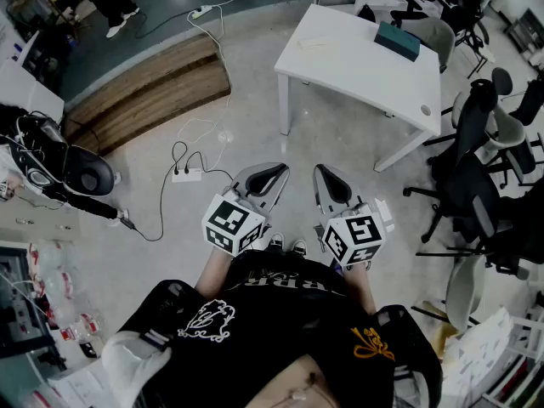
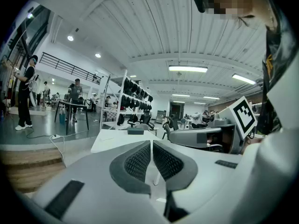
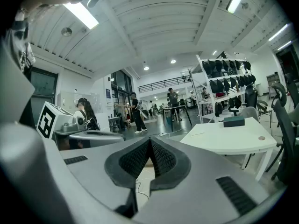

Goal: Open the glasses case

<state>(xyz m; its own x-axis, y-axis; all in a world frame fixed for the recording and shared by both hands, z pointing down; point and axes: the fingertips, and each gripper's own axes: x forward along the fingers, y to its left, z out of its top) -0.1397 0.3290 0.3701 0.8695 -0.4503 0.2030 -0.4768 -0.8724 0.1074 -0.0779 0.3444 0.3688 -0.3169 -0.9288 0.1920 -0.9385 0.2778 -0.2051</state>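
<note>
A dark teal glasses case [image 1: 398, 40] lies shut on the far part of a white table [image 1: 357, 66], well ahead of both grippers. In the left gripper view the case [image 2: 135, 131] is a small dark block on the table [image 2: 112, 139]; in the right gripper view the case [image 3: 233, 121] sits on the table [image 3: 224, 139] to the right. My left gripper [image 1: 274, 172] and right gripper [image 1: 323, 173] are held side by side in front of my body over the floor, both shut with nothing between their pads.
Several office chairs [image 1: 476, 160] crowd the right of the table. A power strip with cables [image 1: 187, 174] lies on the floor at left, beside a wooden step [image 1: 144, 92]. People stand at a distant table [image 2: 74, 108], and racks of bags [image 3: 224, 85] line the hall.
</note>
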